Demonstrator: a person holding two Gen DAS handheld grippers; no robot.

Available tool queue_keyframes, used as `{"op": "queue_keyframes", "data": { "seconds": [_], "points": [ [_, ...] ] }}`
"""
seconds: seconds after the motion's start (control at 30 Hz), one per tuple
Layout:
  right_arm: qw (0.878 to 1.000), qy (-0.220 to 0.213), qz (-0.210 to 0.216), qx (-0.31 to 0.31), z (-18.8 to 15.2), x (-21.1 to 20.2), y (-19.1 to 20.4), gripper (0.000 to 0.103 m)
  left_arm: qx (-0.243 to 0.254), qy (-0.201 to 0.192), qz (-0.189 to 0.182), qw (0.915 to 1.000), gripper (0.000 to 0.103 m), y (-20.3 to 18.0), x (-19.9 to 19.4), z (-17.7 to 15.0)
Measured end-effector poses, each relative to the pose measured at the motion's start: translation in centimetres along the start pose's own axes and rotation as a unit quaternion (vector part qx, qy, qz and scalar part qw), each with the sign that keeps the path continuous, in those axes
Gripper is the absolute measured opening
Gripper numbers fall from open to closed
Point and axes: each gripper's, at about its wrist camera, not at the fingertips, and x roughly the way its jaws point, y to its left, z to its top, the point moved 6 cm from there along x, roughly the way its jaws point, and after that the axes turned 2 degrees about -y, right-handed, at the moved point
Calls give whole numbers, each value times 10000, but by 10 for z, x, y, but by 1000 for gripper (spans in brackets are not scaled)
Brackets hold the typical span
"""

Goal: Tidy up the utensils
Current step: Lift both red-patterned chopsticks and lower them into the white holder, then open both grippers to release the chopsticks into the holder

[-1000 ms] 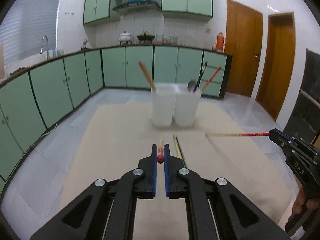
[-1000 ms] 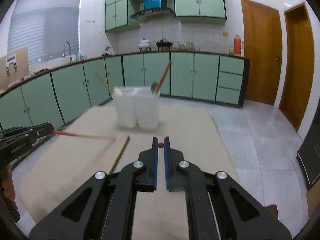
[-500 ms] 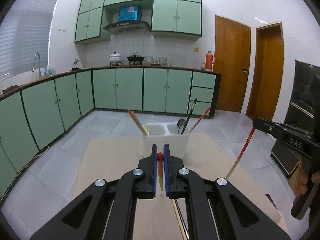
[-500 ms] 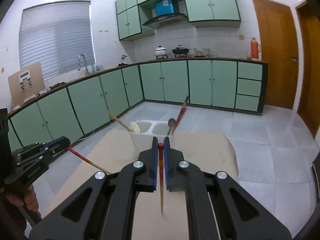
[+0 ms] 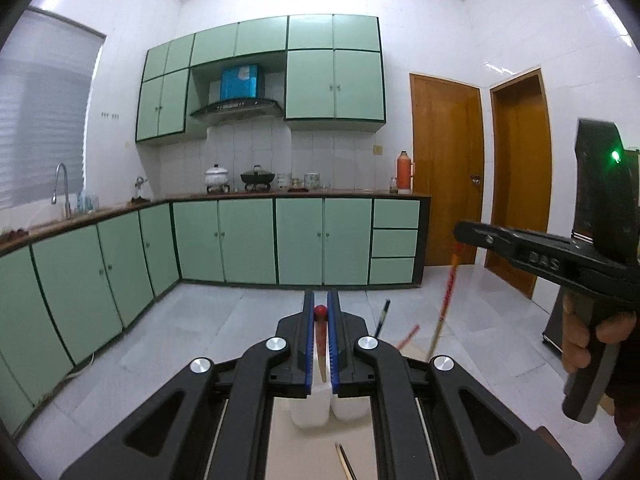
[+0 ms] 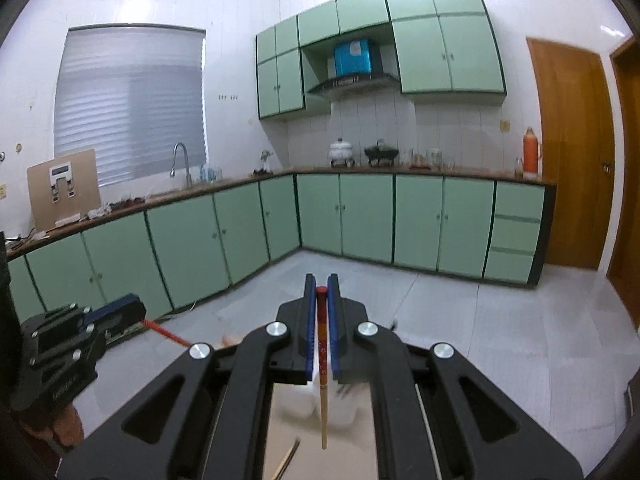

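Right now my left gripper [image 5: 321, 312] is clenched on a red-topped chopstick [image 5: 321, 330], its red cap showing at the fingertips and its pale shaft hanging down between the blue pads. My right gripper [image 6: 321, 292] is clamped the same way on a second red-topped chopstick [image 6: 322, 380], which hangs almost straight down, its wooden tip over the tan table mat [image 6: 296, 412].

Below and ahead of both grippers stand two translucent white holders [image 5: 310, 408], side by side and touching, toward the far edge of the mat. In the left wrist view a black-handled utensil [image 5: 383, 316] and a red stick [image 5: 408, 336] lean out above the right-hand holder. Nearer to me than the holders, one more chopstick [image 5: 343, 460] lies flat on the mat; the right wrist view catches it too, blurred, near the mat's near edge.

From the left camera I see my right hand [image 5: 592, 340] wrapped around the other gripper's handle, its chopstick dangling down. From the right camera my left gripper sits low at the left, its chopstick slanting toward the holders. Green kitchen cabinets [image 6: 360, 216] run along the walls behind.
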Motion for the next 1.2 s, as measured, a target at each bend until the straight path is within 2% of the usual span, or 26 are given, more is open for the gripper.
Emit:
{"op": "queue_keyframes", "data": {
  "seconds": [0.13, 0.27, 0.47, 0.6, 0.73, 0.8, 0.97, 1.03, 1.1, 1.2],
  "points": [
    [9998, -135, -83, 117, 18, 38, -12, 5, 35, 119, 17, 9999, 6, 7, 35, 7],
    [9995, -156, -244, 130, 17, 74, -22, 5, -20, 334, 38, 9994, 6, 17, 68, 2],
    [9990, 105, -351, 255, -10, 124, -32, 5, -106, 675, 63, 9976, 6, 23, 113, -19],
    [9981, 461, -282, 295, -36, 149, -31, 6, -106, 924, 53, 9957, 6, 23, 136, -36],
    [9968, 702, -319, 215, -58, 153, -28, 7, -176, 1080, -50, 9940, 6, 25, 145, -46],
    [9969, 658, -357, 230, -60, 147, -29, 8, -208, 1027, -79, 9945, 14, 25, 142, -46],
    [9977, 374, -469, 300, -54, 118, -35, 25, -188, 833, -78, 9963, 29, 22, 122, -38],
    [9978, 219, -512, 356, -53, 98, -38, 39, -180, 724, -82, 9972, 39, 20, 111, -33],
    [9977, 81, -557, 383, -54, 77, -40, 44, -198, 563, -57, 9982, 52, 20, 94, -29],
    [9972, -76, -659, 340, -66, 43, -41, 60, -251, 351, 26, 9991, 60, 20, 67, -29]
  ]
}}
